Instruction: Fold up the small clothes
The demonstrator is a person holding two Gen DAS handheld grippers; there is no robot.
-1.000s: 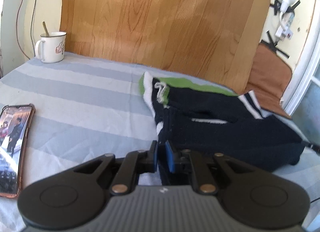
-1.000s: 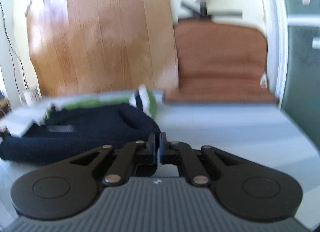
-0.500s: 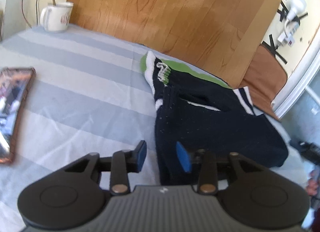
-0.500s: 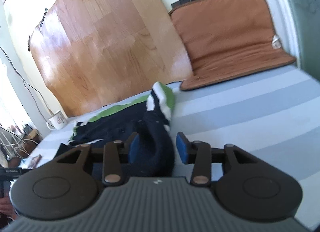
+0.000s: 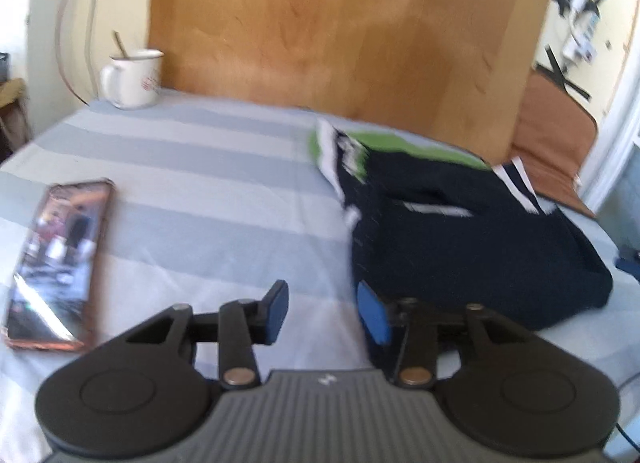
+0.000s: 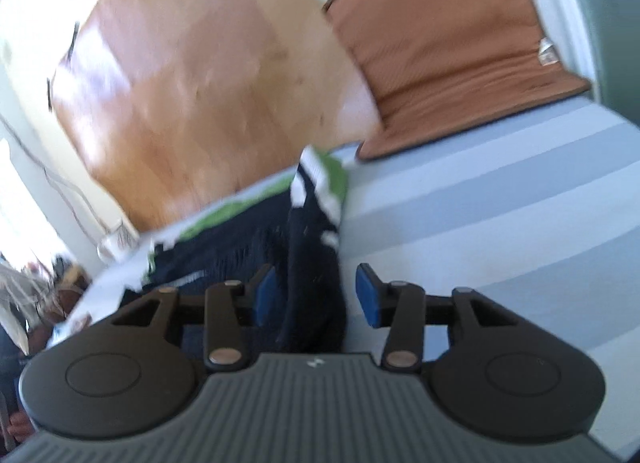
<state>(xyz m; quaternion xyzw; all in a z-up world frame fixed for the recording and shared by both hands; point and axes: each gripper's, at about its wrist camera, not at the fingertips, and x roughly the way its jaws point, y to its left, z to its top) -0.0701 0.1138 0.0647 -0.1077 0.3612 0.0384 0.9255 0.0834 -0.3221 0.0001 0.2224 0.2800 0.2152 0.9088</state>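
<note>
A small dark navy garment with green and white trim (image 5: 472, 239) lies folded on the striped bed sheet (image 5: 208, 183). My left gripper (image 5: 326, 313) is open and empty, just left of the garment's near edge. In the right wrist view the garment (image 6: 256, 247) lies ahead and to the left. My right gripper (image 6: 316, 295) is open, with a dark fold of the garment lying between its blue pads (image 6: 366, 295). Both views are blurred.
A phone in a reddish case (image 5: 56, 259) lies on the sheet at the left. A white mug with a spoon (image 5: 132, 77) stands at the back left. A wooden board (image 5: 344, 31) leans behind the bed. A brown cushion (image 6: 448, 47) is at the back right.
Both grippers were shut on the garment a second ago. They have opened and let it go. The left gripper has drawn back to the left of it.
</note>
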